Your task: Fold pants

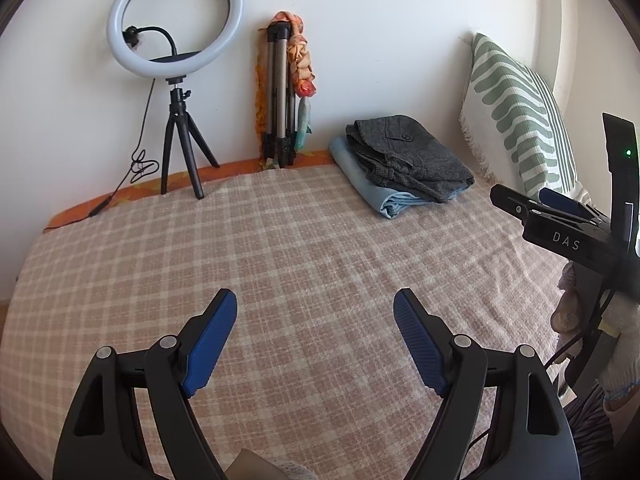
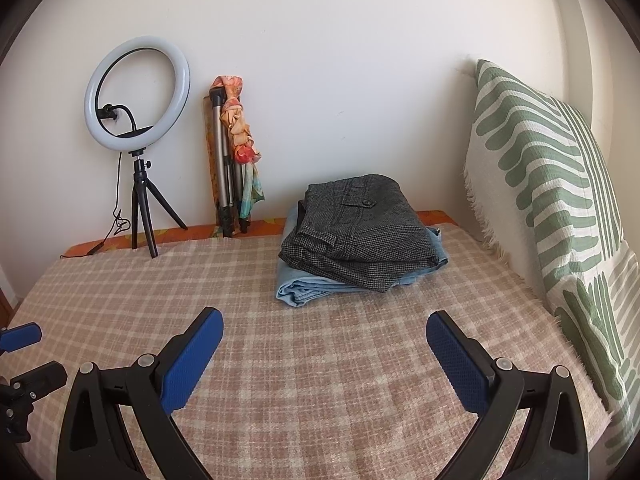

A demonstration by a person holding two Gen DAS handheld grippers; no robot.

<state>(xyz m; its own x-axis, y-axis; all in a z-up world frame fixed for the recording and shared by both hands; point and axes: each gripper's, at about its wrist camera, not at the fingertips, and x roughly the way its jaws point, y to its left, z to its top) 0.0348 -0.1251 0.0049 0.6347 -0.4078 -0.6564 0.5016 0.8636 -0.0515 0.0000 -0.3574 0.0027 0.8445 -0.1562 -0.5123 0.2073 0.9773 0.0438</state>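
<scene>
Folded dark grey pants [image 1: 412,158] [image 2: 360,232] lie on top of folded light blue jeans [image 1: 380,192] [image 2: 312,288], stacked at the far side of the bed on a pink checked blanket [image 1: 280,248] [image 2: 300,380]. My left gripper [image 1: 315,304] is open and empty, hovering over the bare blanket well in front of the stack. My right gripper [image 2: 324,322] is open and empty, just in front of the stack. The right gripper's body [image 1: 560,228] shows at the right edge of the left wrist view.
A ring light on a small tripod [image 1: 176,40] [image 2: 138,92] and a folded tripod with a scarf [image 1: 284,92] [image 2: 234,156] stand against the back wall. A green-striped pillow [image 1: 516,112] [image 2: 548,200] leans at the right.
</scene>
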